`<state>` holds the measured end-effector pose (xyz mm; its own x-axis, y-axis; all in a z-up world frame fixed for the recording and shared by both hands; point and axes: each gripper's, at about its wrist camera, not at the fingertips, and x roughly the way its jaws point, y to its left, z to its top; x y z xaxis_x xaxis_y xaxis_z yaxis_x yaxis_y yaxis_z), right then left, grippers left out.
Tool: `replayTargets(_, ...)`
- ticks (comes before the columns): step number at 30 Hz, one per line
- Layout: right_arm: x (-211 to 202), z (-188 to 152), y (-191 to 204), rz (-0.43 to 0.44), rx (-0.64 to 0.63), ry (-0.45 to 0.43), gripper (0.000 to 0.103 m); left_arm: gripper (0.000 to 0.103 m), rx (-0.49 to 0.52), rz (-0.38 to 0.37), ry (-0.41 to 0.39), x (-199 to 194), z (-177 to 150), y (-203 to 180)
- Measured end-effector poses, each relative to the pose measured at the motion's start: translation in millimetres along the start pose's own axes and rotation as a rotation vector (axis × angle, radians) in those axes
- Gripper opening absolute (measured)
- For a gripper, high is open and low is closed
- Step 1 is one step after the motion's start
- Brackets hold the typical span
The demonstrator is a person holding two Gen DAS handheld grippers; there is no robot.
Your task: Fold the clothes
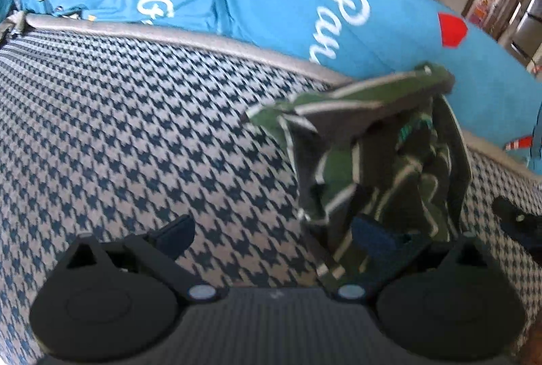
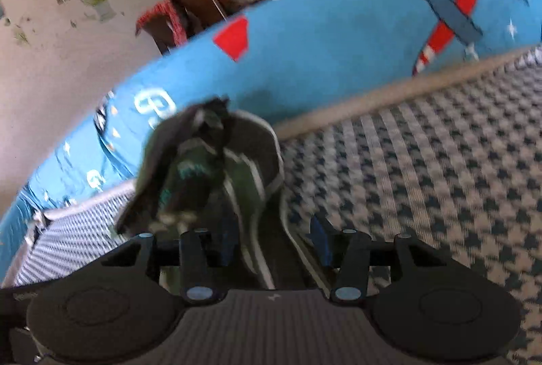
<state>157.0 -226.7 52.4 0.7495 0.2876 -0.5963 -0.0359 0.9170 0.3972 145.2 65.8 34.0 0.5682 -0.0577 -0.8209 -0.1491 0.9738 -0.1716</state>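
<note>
A green garment with white stripes (image 1: 389,162) is bunched and lifted off the houndstooth bed cover (image 1: 135,128). In the left wrist view it hangs at the right, draped over the right finger (image 1: 369,229). My left gripper (image 1: 272,231) is open wide, and only bed cover shows between its fingers. In the right wrist view the garment (image 2: 210,168) rises in front of the camera, and its dark striped cloth runs down between the two fingers. My right gripper (image 2: 275,241) has its fingers drawn in on that cloth. Motion blur hides the pad contact.
Blue printed bedding (image 1: 288,9) with white lettering and a red patch lies along the far side of the bed; it carries an aeroplane print (image 2: 447,19). The houndstooth cover (image 2: 440,178) spreads to the right. Furniture (image 2: 200,6) stands beyond the bed. A dark object (image 1: 518,222) sits at the right edge.
</note>
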Motion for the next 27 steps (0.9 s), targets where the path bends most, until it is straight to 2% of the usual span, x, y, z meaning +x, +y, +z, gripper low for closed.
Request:
replayTargets(3, 12, -4, -6, -0.010, -0.012, 0.042, 0.050, 0.103, -0.001, -0.008, 0.035, 6, -5, -2)
replayTargets(5, 17, -4, -7, -0.013, -0.019, 0.044, 0.062, 0.103, -0.013, -0.023, 0.053, 7, -7, 0)
replayTargets(7, 22, -5, -9, -0.013, -0.005, 0.046, 0.067, 0.103, -0.019, -0.031, 0.065, 8, -9, 2)
replayTargets(10, 31, -11, -7, -0.010, 0.001, 0.078, 0.067, 0.103, -0.019, -0.021, 0.063, 8, -11, 3)
replayTargets(13, 32, -20, 1, -0.040, -0.066, 0.062, 0.067, 0.103, -0.018, -0.020, 0.064, 6, -12, 4)
replayTargets(15, 32, -25, 7, -0.071, -0.132, 0.057, 0.058, 0.103, -0.019, -0.016, 0.067, 7, -14, 5)
replayTargets(16, 32, -27, 9, -0.088, -0.154, 0.054, 0.045, 0.103, -0.020, -0.015, 0.070, 8, -14, 5)
replayTargets(18, 32, -29, 10, -0.106, -0.175, 0.052, 0.027, 0.103, -0.019, -0.015, 0.074, 8, -15, 5)
replayTargets(19, 31, -29, 9, -0.105, -0.174, 0.054, 0.010, 0.103, -0.016, -0.014, 0.074, 8, -15, 5)
replayTargets(23, 26, -30, 7, -0.080, -0.124, 0.066, 0.008, 0.103, -0.010, -0.008, 0.071, 8, -15, 4)
replayTargets(27, 8, -36, 18, -0.077, -0.124, 0.033, 0.008, 0.103, -0.010, -0.003, 0.063, 6, -14, 6)
